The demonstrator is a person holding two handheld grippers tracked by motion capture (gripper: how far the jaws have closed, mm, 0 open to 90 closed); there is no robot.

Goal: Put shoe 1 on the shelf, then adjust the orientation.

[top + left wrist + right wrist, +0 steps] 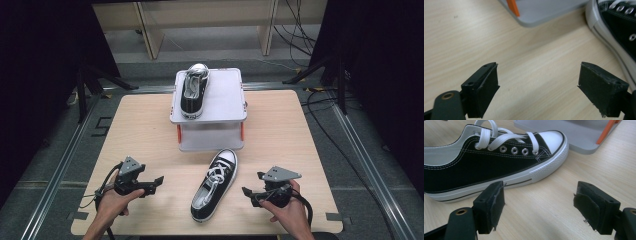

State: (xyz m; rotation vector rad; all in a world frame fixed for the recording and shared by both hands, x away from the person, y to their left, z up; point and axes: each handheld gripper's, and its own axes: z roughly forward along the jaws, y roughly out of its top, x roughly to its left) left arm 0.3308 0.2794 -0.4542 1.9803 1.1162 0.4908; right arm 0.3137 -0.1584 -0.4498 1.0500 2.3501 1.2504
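A black sneaker with white laces and white toe cap [215,185] lies on the wooden table [145,135], toe pointing away, between the two grippers. Its side and sole fill the upper left of the right gripper view [486,160], and its edge shows at the right of the left gripper view [616,27]. A second matching sneaker [194,89] rests on top of the grey two-level stand [225,100]. My left gripper [152,184] is open, left of the table sneaker. My right gripper [250,192] is open, right of it. Both hold nothing.
The stand's lower shelf [212,137] and orange posts [178,134] sit just beyond the sneaker's toe. Metal rails [55,170] run along both table sides. Cables [320,110] lie on the floor at the back right, and wooden furniture legs [150,30] stand behind.
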